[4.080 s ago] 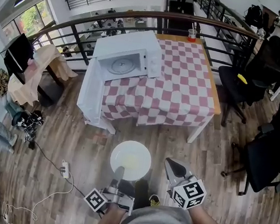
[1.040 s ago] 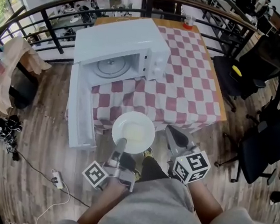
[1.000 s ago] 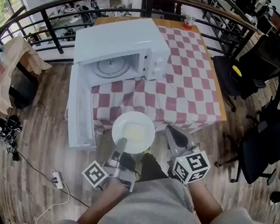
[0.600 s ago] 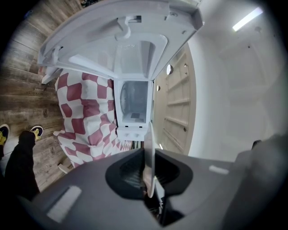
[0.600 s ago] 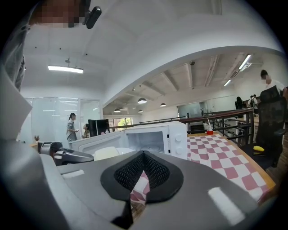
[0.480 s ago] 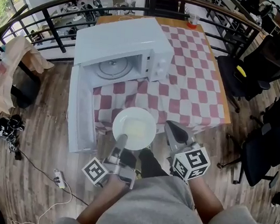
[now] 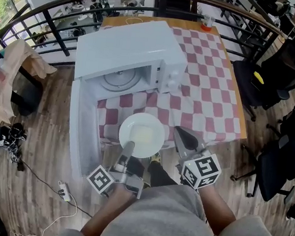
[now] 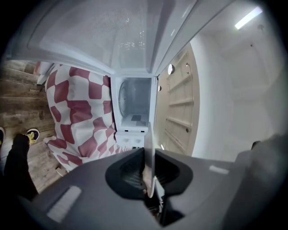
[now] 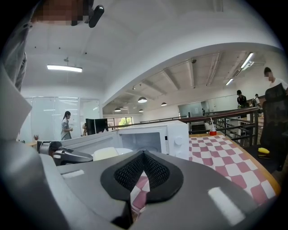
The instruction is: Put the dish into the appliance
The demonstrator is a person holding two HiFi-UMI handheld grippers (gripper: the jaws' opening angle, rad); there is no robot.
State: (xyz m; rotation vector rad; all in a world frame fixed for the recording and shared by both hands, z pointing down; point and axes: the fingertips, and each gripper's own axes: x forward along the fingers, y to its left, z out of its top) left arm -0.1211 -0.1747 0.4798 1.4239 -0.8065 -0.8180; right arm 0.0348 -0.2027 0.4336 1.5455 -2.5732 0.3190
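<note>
Grips the white plate (image 7: 141,135) by its near rim in the left gripper (image 7: 127,148), jaws nearly closed on it, plate level ahead of them. Holds the right gripper (image 7: 185,139) shut, empty, beside. Faces the open microwave (image 7: 128,49) cavity ahead and slightly left of the left jaws

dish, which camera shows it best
Head view: the whole white dish shows from above, its near rim in the left gripper. The left gripper view shows only its rim edge-on between the jaws; the right gripper view catches a low side-on sliver.
</note>
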